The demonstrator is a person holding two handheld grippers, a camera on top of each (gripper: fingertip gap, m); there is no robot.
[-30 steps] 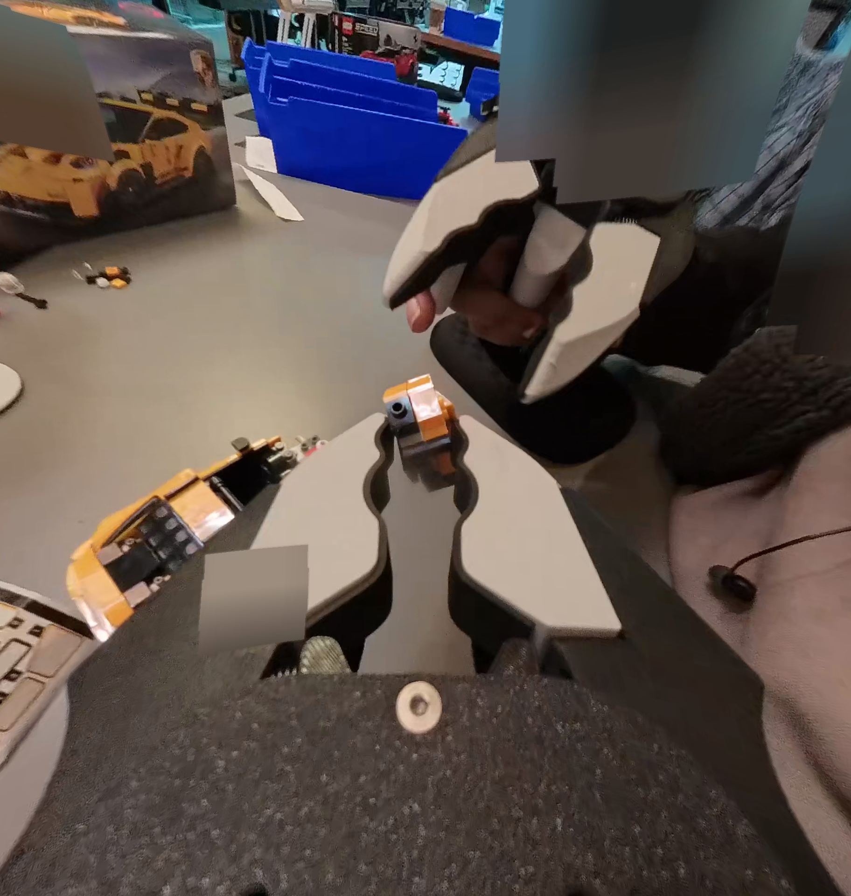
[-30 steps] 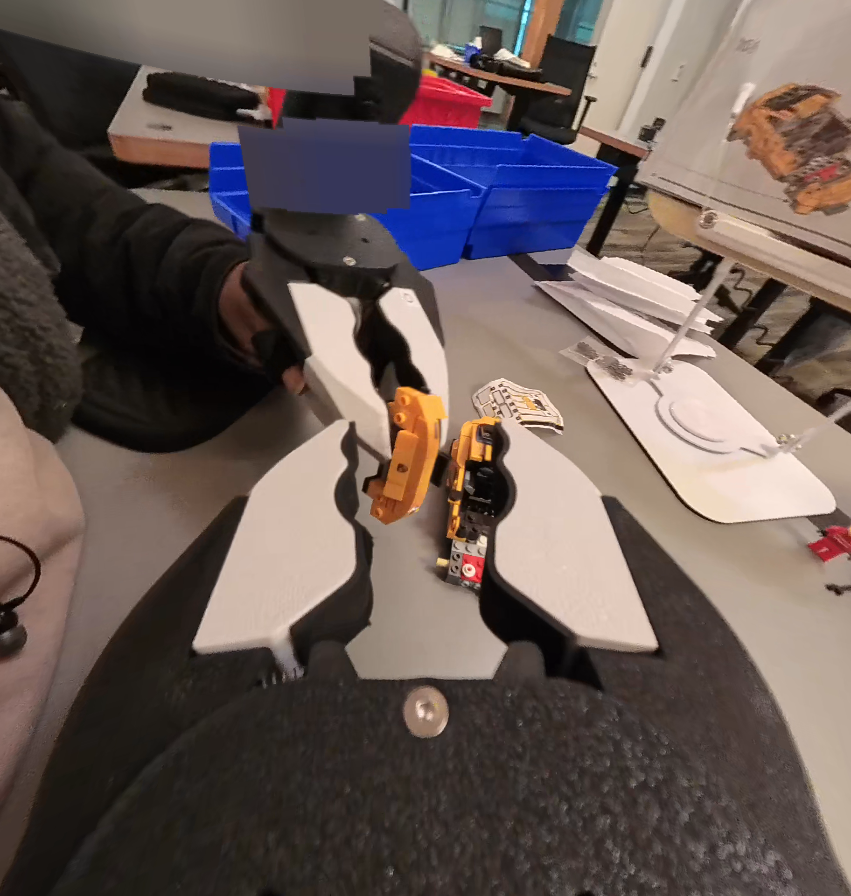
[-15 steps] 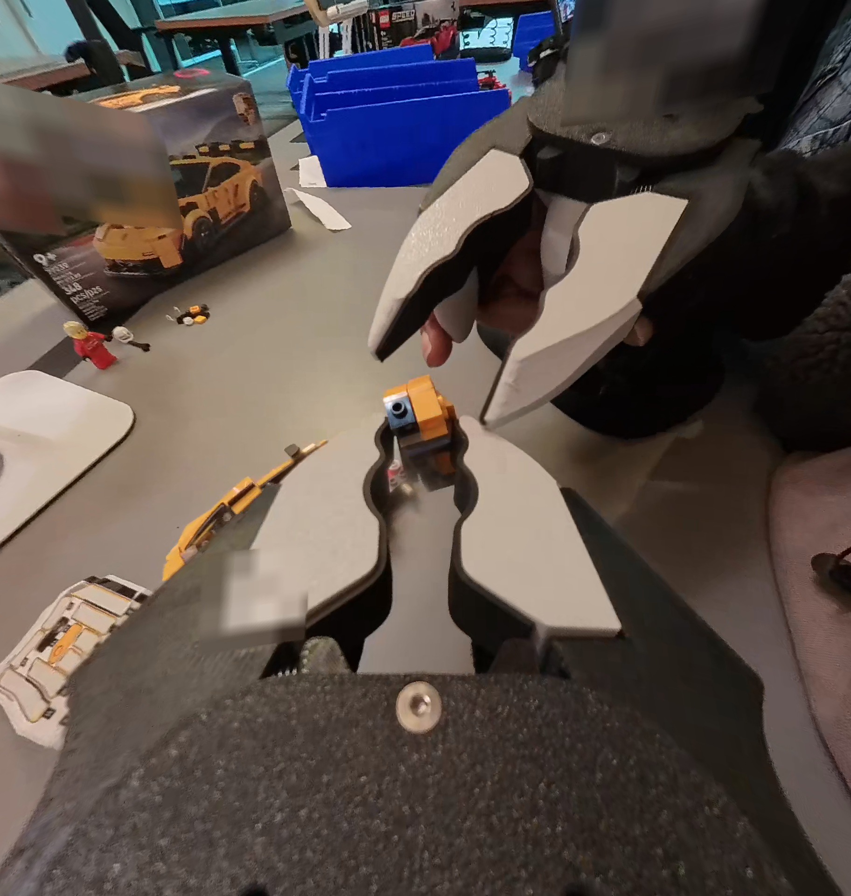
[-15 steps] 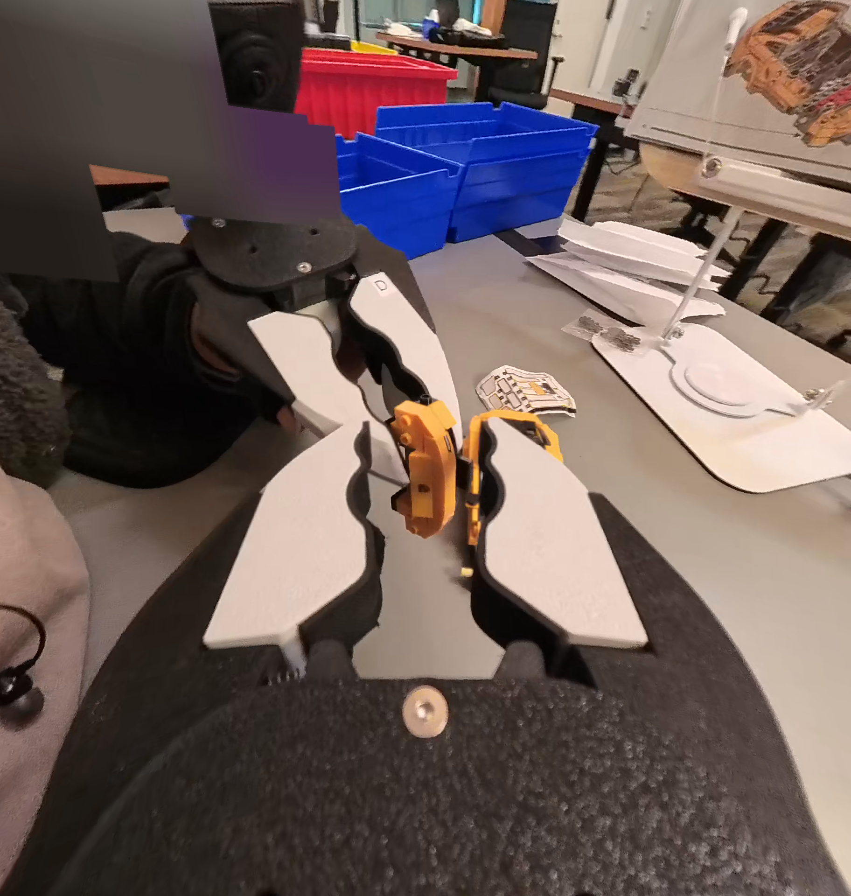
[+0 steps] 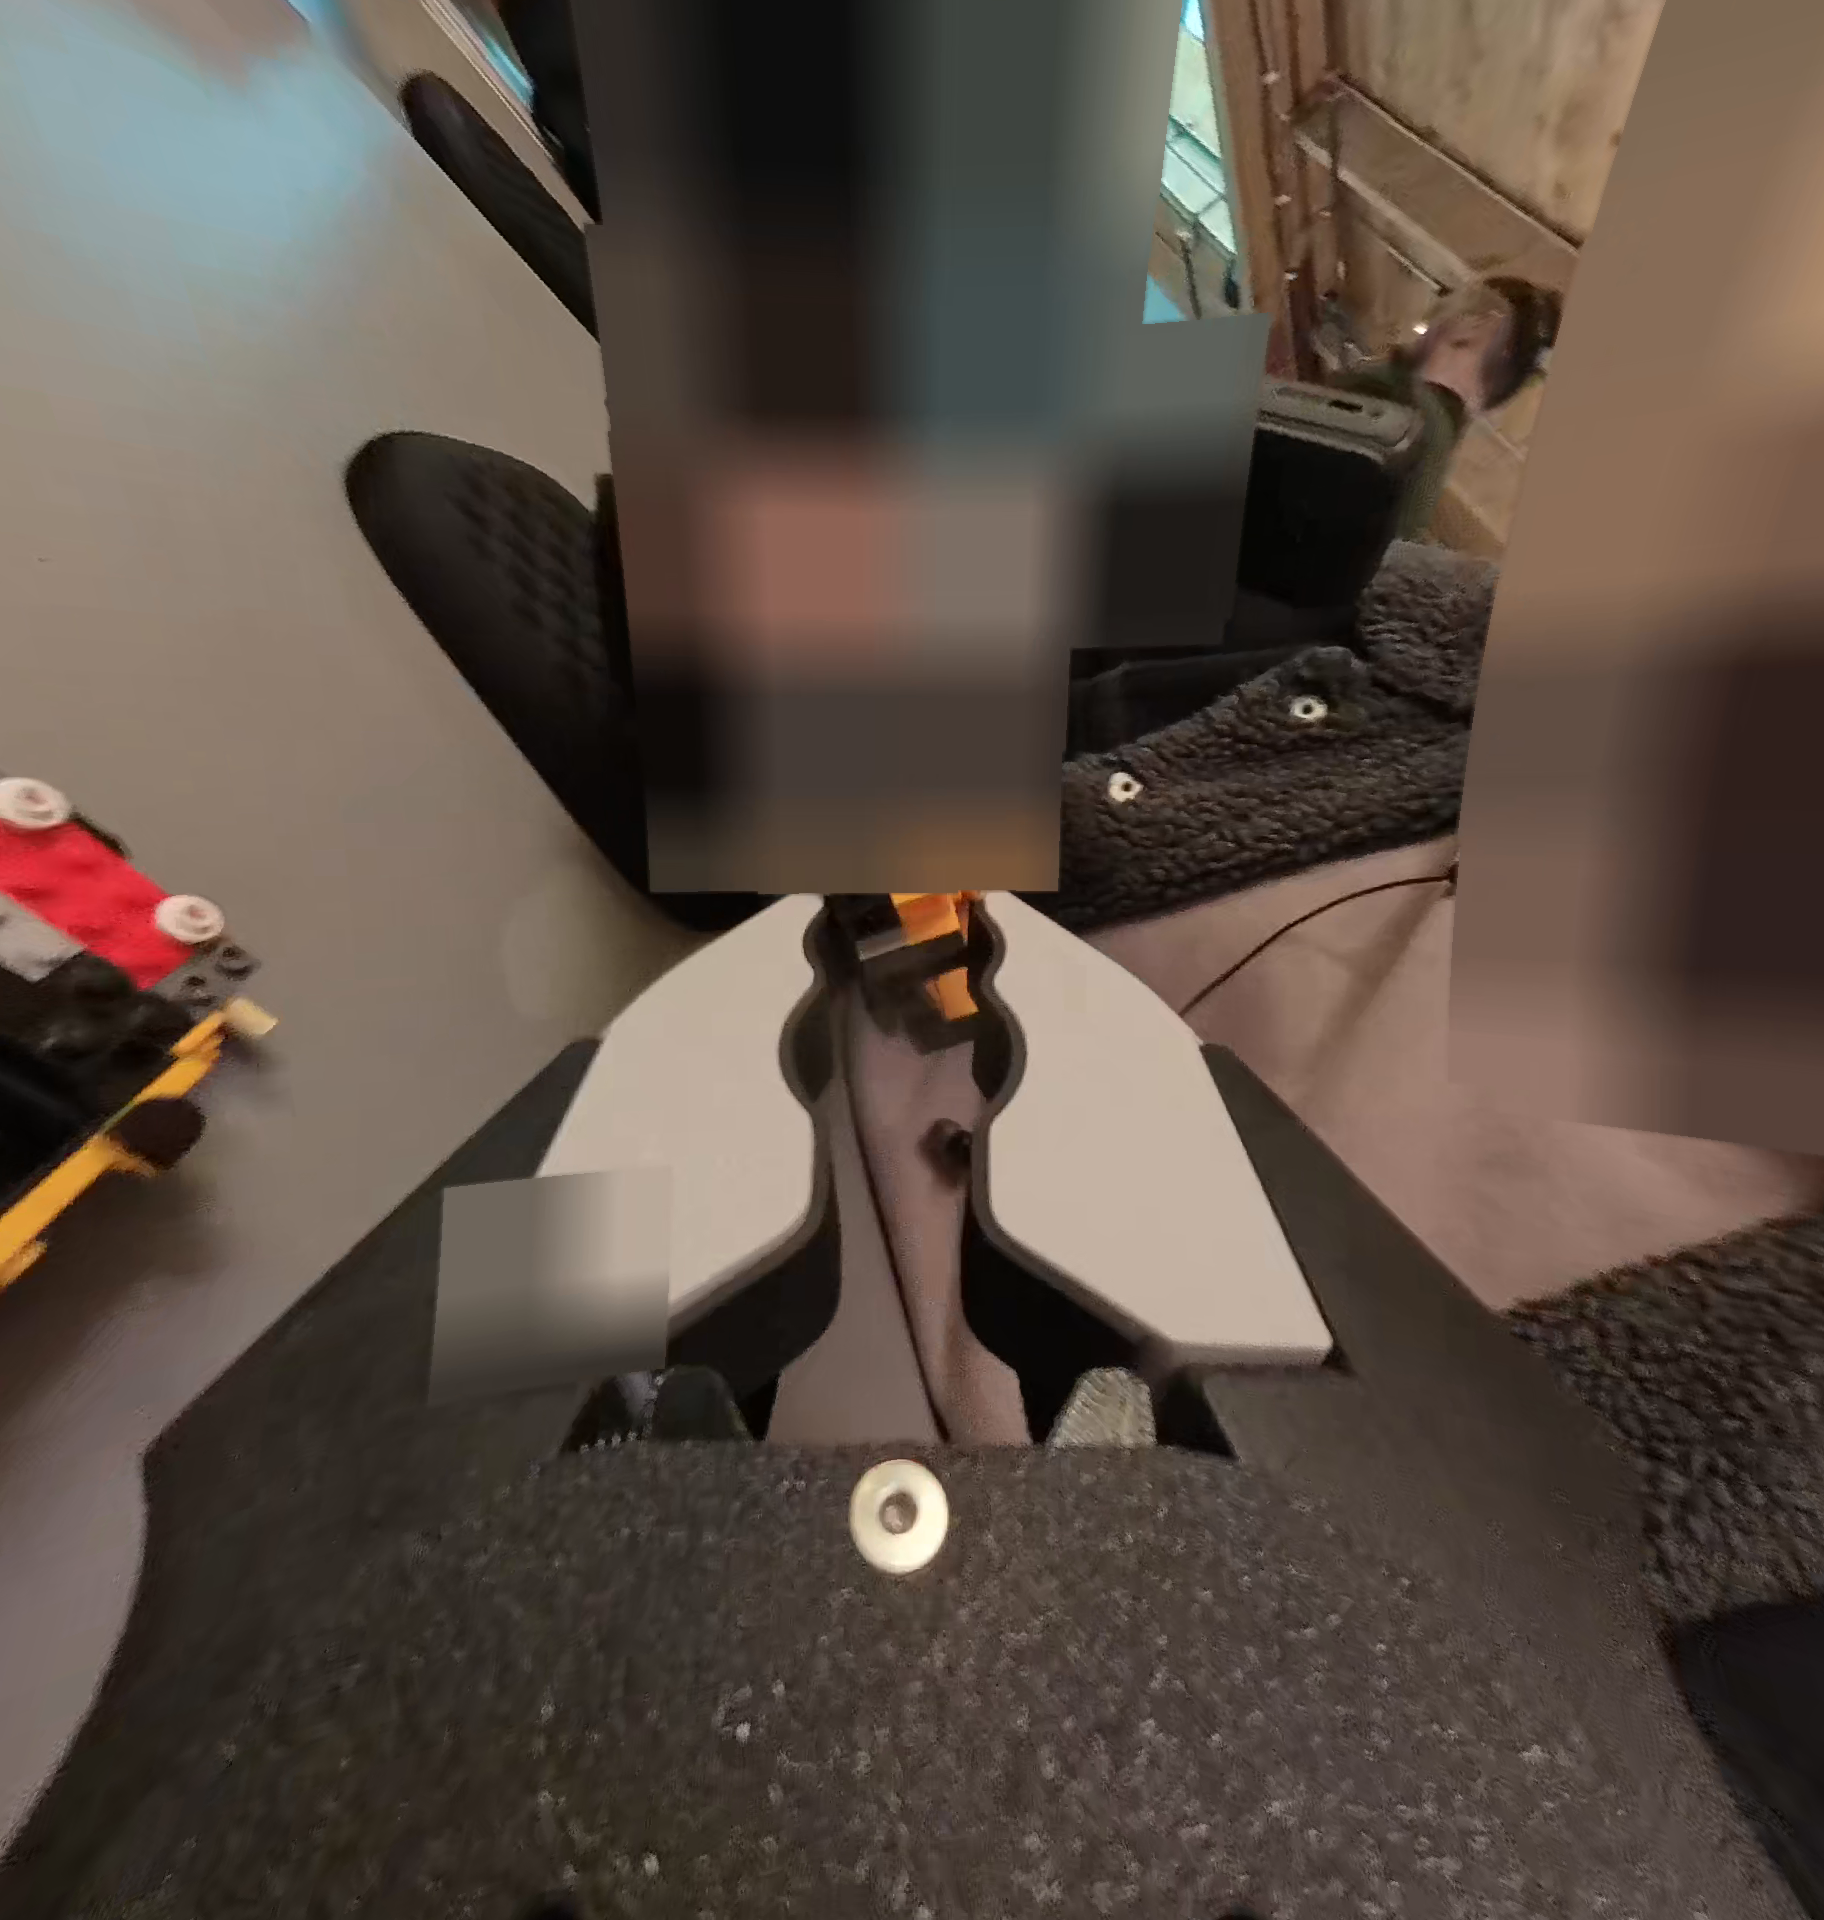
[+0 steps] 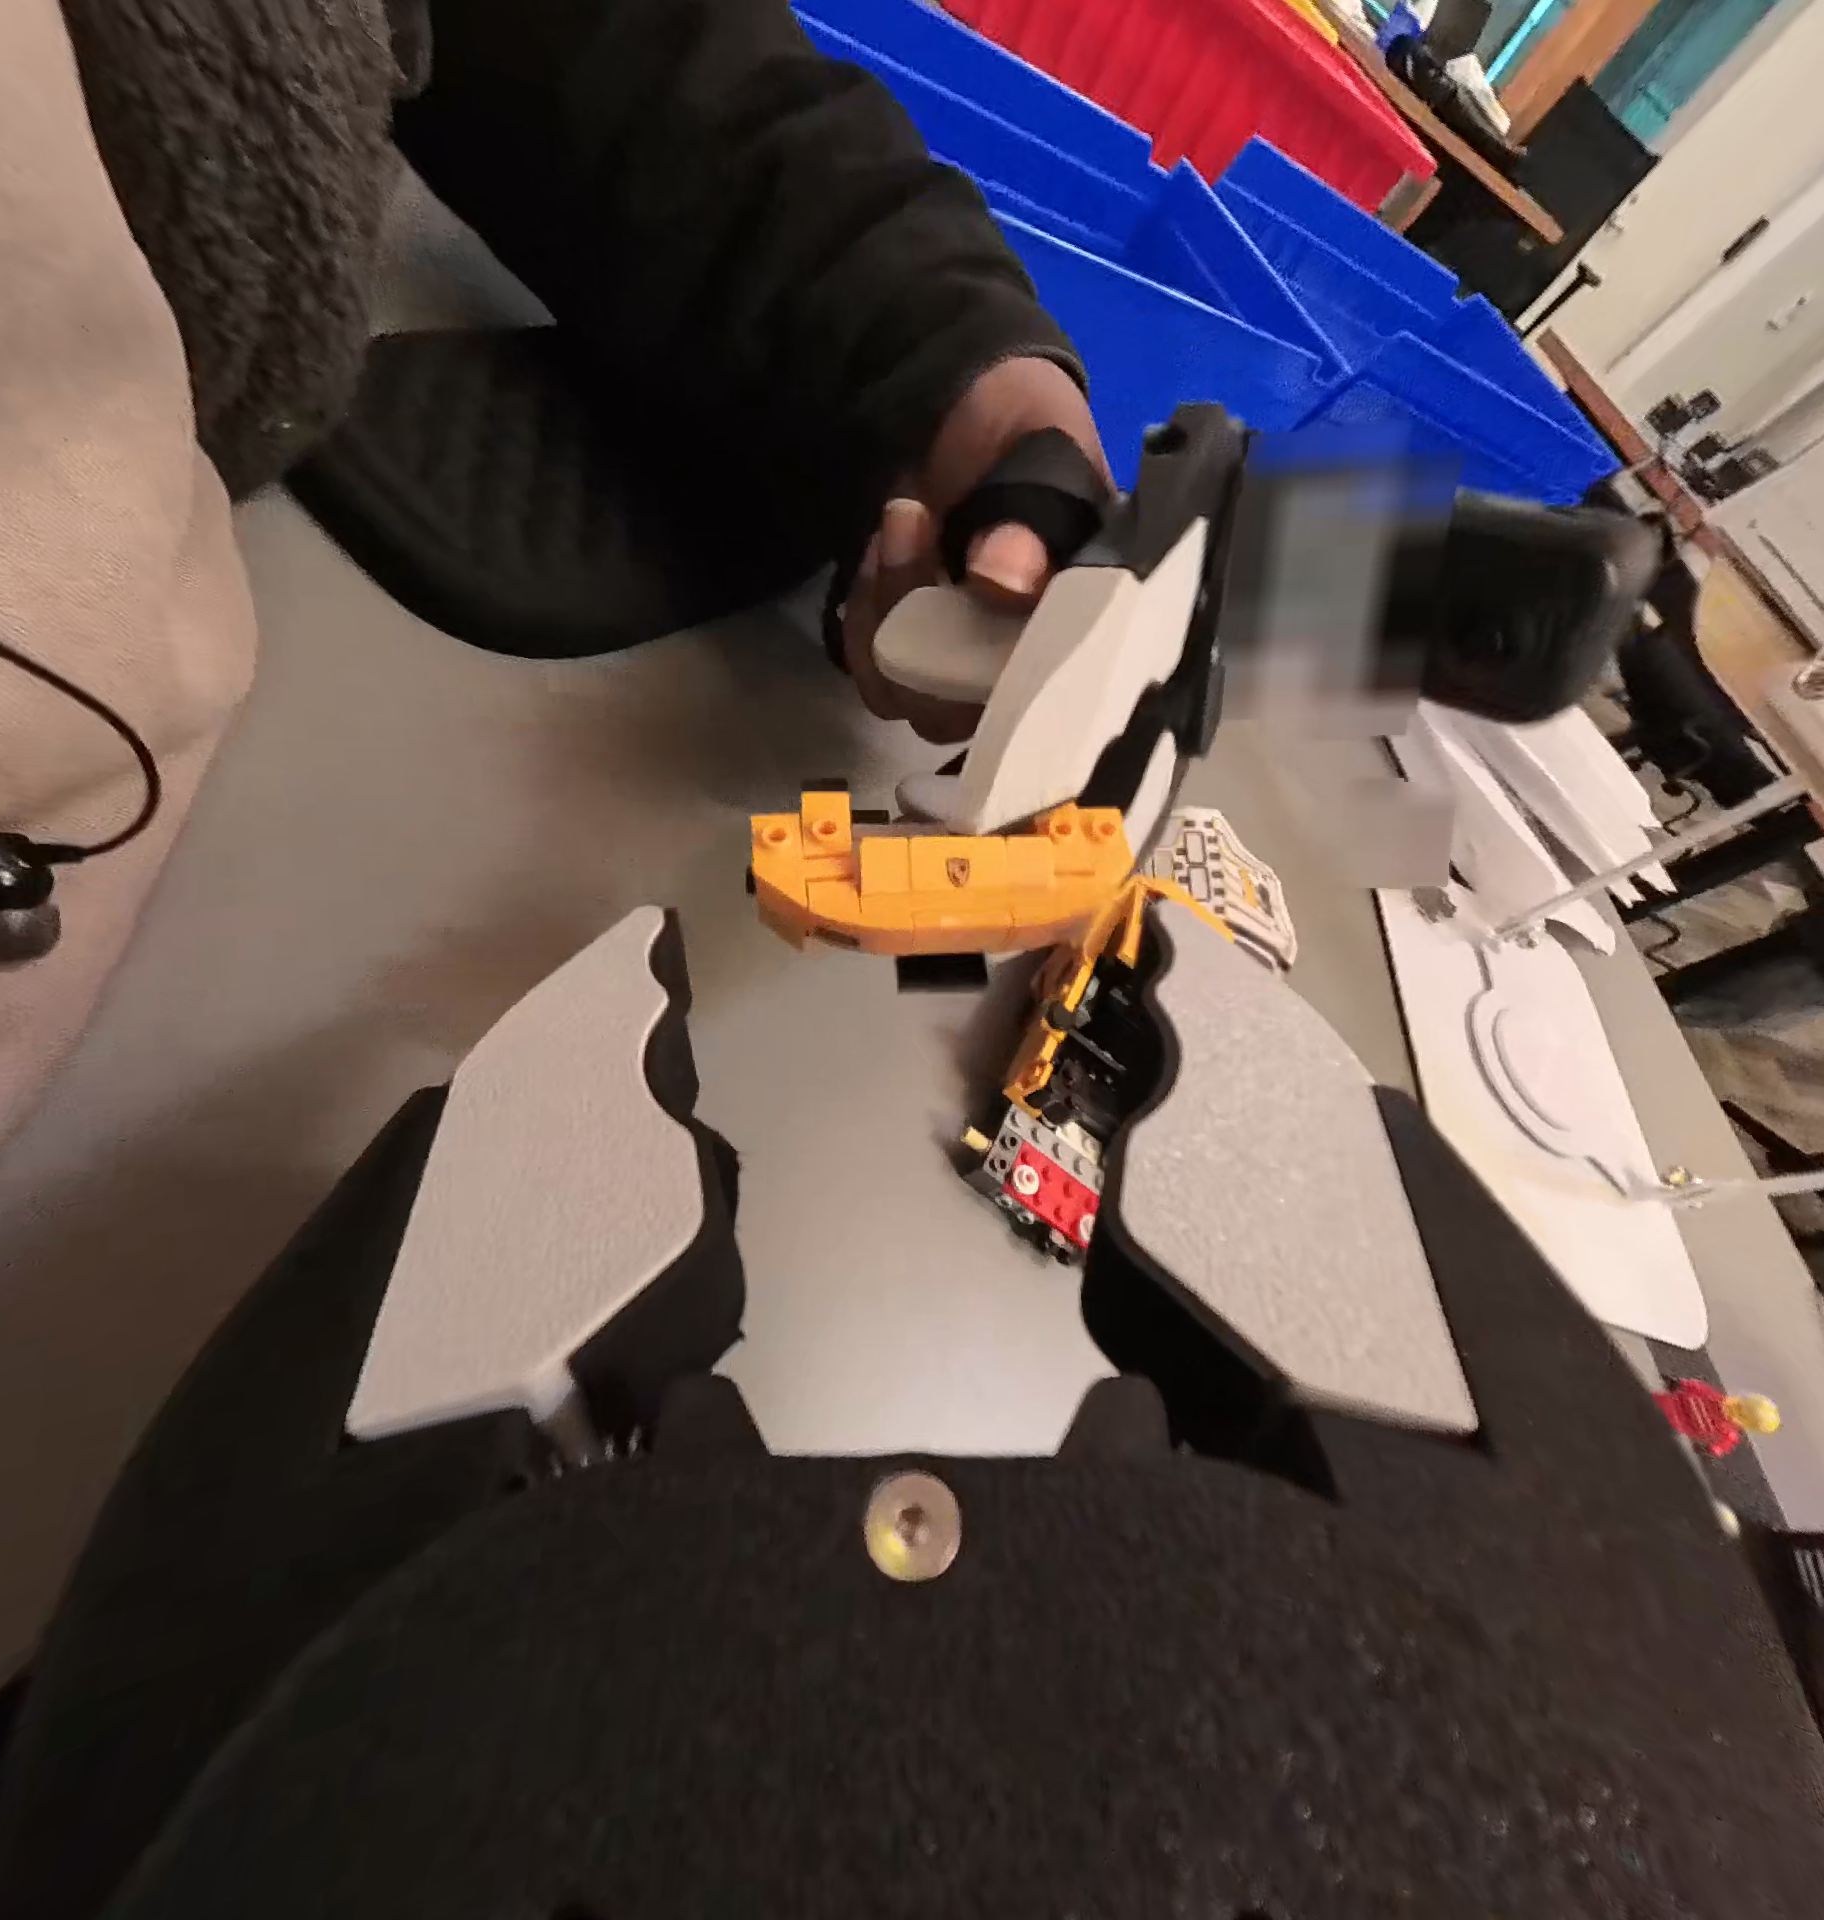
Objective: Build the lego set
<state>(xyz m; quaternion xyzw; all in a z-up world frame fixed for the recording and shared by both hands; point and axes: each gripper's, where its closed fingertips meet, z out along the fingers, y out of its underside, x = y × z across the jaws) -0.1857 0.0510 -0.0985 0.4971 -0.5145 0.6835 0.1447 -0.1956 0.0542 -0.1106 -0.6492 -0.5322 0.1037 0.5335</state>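
Note:
My left gripper [image 5: 900, 935] is shut on an orange Lego sub-assembly [image 5: 929, 961], whose far end is hidden by a blur patch. In the right wrist view the left gripper [image 6: 1001, 805] holds this long orange piece [image 6: 939, 883] level above the grey table, just past my right gripper's tips. My right gripper [image 6: 913, 925] is open wide and empty. The partly built car chassis [image 6: 1064, 1101], yellow, black and red, lies on the table against the inside of my right gripper's right finger [image 6: 1272, 1132]. It also shows in the left wrist view [image 5: 66, 987].
Blue bins [image 6: 1251, 312] and a red bin [image 6: 1199, 94] stand at the back. A sticker sheet [image 6: 1225, 883], a white stand base [image 6: 1542, 1091] and a red minifigure [image 6: 1718, 1418] lie to the right. The person's body and sleeve [image 6: 627, 343] fill the left. Both grippers' tips are close together, under 4 cm apart. The red minifigure [image 6: 1718, 1418] is about 35 centimetres from both grippers' fingertips.
The left gripper has rolled and swung toward the person, so the orange piece now lies level instead of upright. The right gripper's jaws have opened wider.

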